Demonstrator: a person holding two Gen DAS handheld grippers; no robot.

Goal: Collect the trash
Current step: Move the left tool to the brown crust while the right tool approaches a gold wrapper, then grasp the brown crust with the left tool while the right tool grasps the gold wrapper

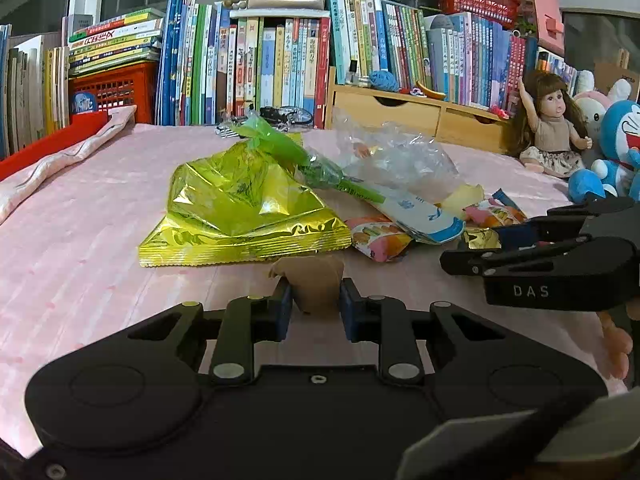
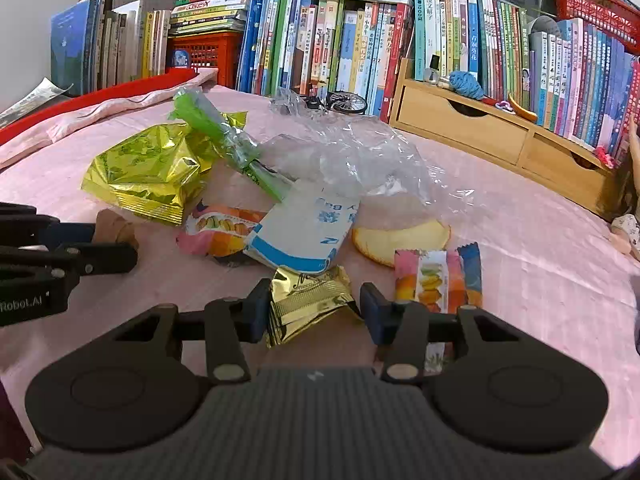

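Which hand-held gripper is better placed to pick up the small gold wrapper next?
Right. The small gold wrapper already lies between the open fingers of the right hand-held gripper. The left hand-held gripper is further left, its fingers already around a brown paper scrap.

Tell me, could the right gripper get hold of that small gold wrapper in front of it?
Probably yes. The small gold wrapper already lies between the open fingers of the right gripper, with nothing on top of that end.

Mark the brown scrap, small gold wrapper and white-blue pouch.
brown scrap (image 1: 314,286), left wrist view, middle of its face
small gold wrapper (image 2: 310,300), right wrist view, centre of the foil
white-blue pouch (image 2: 304,232), right wrist view, white panel
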